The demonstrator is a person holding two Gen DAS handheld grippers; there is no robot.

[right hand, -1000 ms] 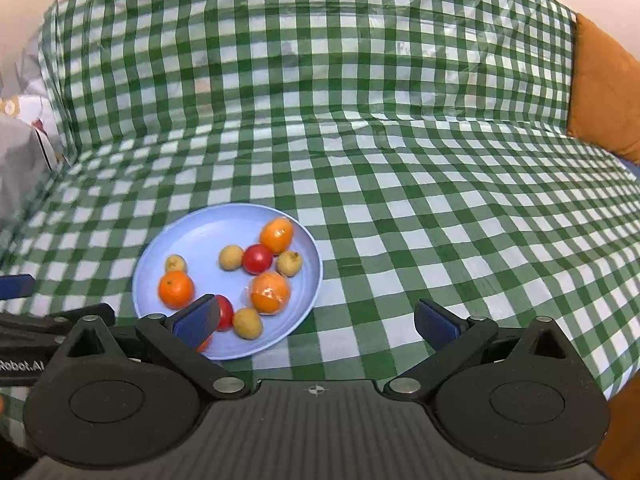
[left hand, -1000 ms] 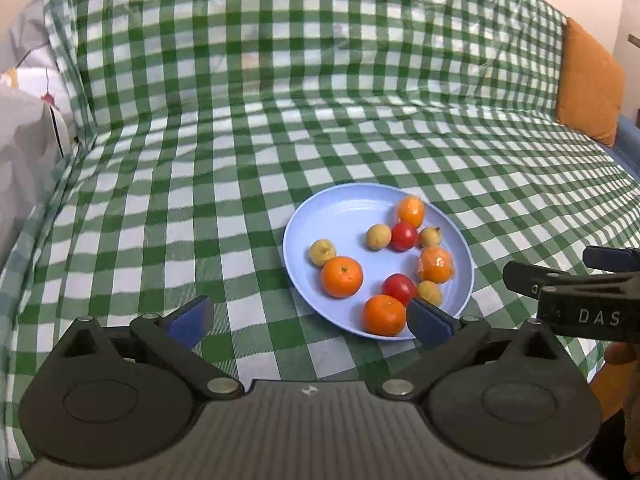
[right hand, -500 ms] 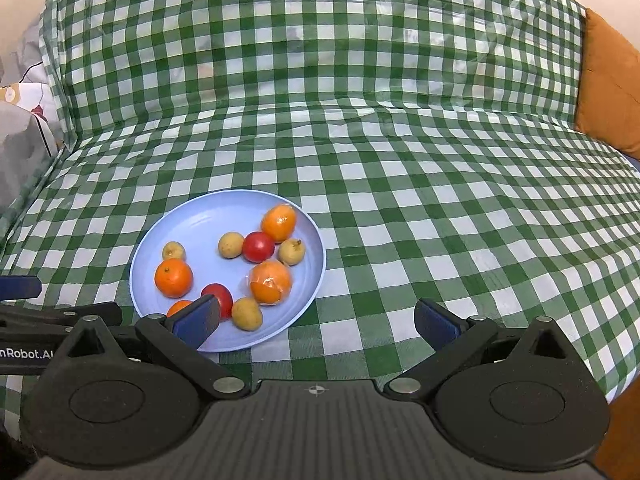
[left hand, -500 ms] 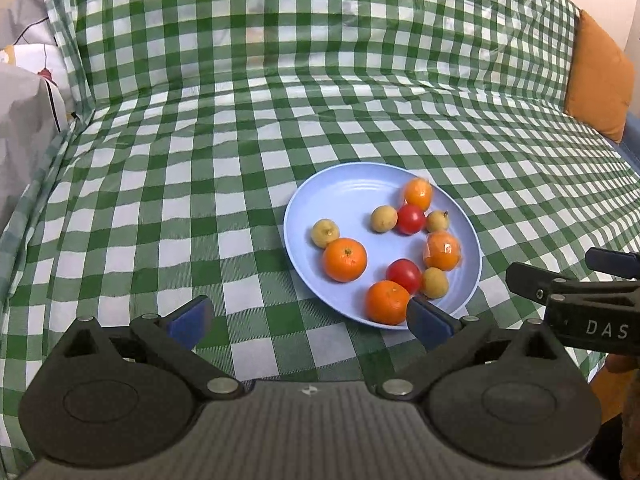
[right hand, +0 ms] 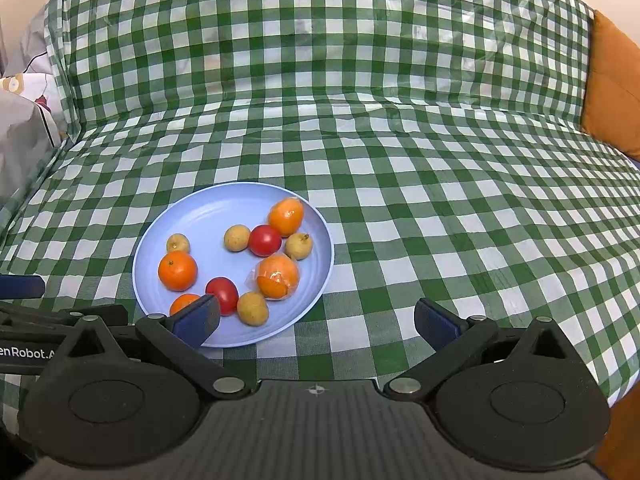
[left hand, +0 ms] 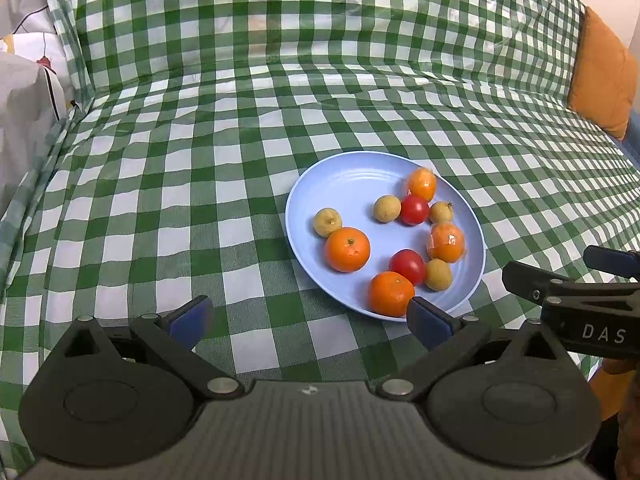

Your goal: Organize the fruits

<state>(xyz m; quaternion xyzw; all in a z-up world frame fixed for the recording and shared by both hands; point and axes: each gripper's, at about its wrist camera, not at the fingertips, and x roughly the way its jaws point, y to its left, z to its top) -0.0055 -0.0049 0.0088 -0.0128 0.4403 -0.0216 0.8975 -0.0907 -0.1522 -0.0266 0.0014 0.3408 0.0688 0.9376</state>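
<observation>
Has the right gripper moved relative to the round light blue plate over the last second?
Yes. The right gripper backed away; the plate sits higher above its fingers.

In the right wrist view, our gripper's left fingertip [right hand: 198,320] hides most of the plate's [right hand: 208,208] nearest orange [right hand: 182,303].

Bed [left hand: 160,208] covered by green-and-white checked cloth [right hand: 440,208], cloth running up the back behind. Lying directly on the cloth: one light-blue plate [left hand: 332,184], round, flat, toward the near edge, loaded with small fruit. Orange cushion [left hand: 604,80] at far right edge, touching the cloth. White printed bedding [left hand: 28,112] bunched at left edge.
</observation>
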